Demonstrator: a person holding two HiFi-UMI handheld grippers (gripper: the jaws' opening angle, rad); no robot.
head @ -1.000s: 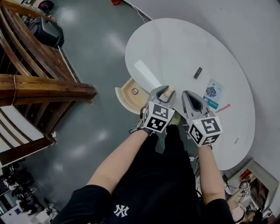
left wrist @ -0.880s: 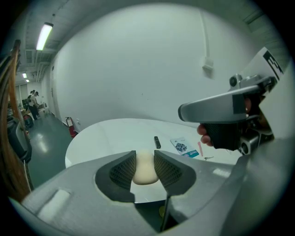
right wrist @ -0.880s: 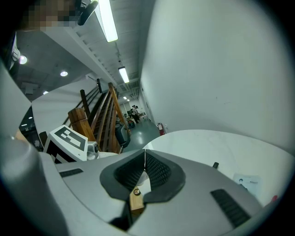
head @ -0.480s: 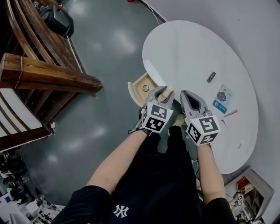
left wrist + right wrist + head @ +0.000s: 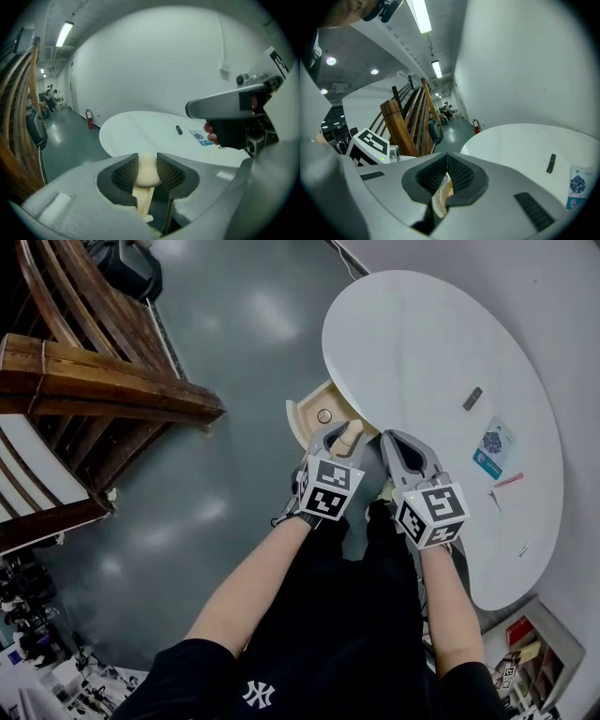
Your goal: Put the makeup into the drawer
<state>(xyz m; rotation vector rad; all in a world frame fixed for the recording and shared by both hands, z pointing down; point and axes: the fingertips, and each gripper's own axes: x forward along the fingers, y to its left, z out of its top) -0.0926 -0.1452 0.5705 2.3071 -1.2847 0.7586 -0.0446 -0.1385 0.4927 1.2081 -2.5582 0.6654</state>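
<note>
A wooden drawer (image 5: 305,416) stands open under the left edge of the round white table (image 5: 412,343), with a small round item (image 5: 323,415) inside. My left gripper (image 5: 345,435) is shut on the drawer's cream knob (image 5: 146,168). Just to its right my right gripper (image 5: 392,441) is shut with nothing between its jaws. On the tabletop to the right lie a dark stick (image 5: 472,398), a blue and white packet (image 5: 493,447) and a pink pencil (image 5: 509,480). The stick (image 5: 178,130) and packet (image 5: 199,136) also show in the left gripper view.
A wooden staircase (image 5: 84,390) fills the left side, with grey floor (image 5: 225,343) between it and the table. A small white item (image 5: 524,549) lies near the table's right edge. A shelf with boxes (image 5: 520,652) sits at the lower right. The person's legs (image 5: 347,615) are below the grippers.
The head view has swung, so the table and drawer now sit further right and higher in it. The left gripper stays shut on the knob; the right stays shut beside it.
</note>
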